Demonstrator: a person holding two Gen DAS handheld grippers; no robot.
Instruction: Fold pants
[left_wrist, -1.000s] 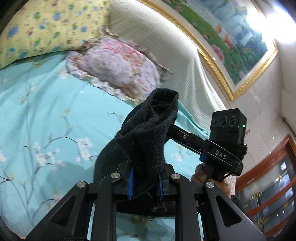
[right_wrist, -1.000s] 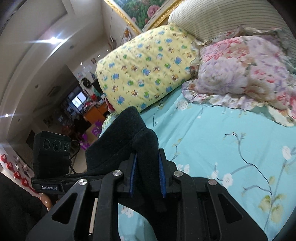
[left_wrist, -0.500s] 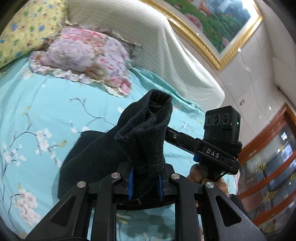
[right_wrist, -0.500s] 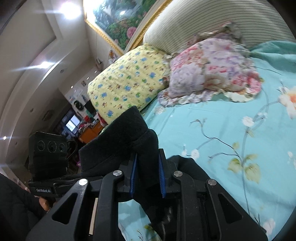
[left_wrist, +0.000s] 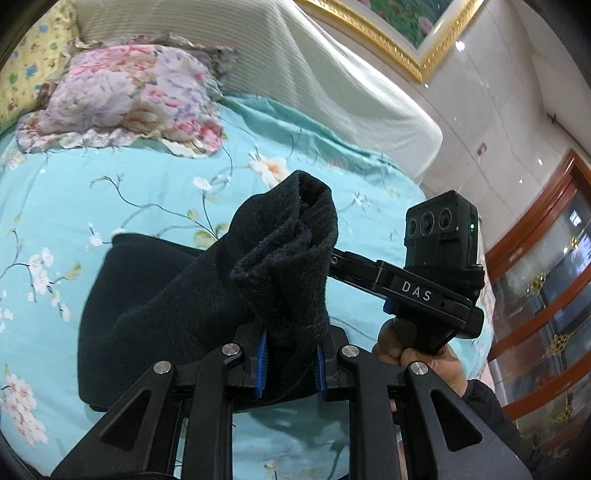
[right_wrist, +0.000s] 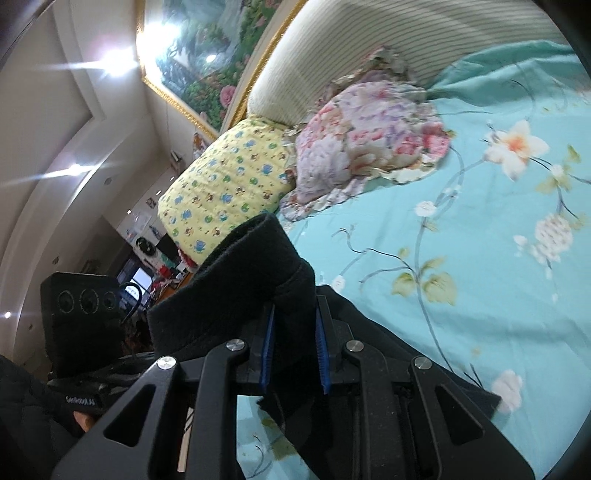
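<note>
One pair of black pants (left_wrist: 155, 295), two grippers (left_wrist: 290, 363) (right_wrist: 293, 354), two pillows (left_wrist: 129, 96) (right_wrist: 229, 188), one framed painting (right_wrist: 207, 55).

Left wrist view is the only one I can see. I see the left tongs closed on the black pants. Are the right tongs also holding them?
Observer: Yes. In the right wrist view the right tongs are shut on a bunched edge of the black pants.
Operator: Does any of the pants lie on the bed there?
Observer: Yes, black cloth spreads over the teal floral sheet below and to the right of the tongs.
Operator: What is beside the floral pillow on that side?
Observer: A yellow pillow with small blue and green prints, touching the floral pillow.
</note>
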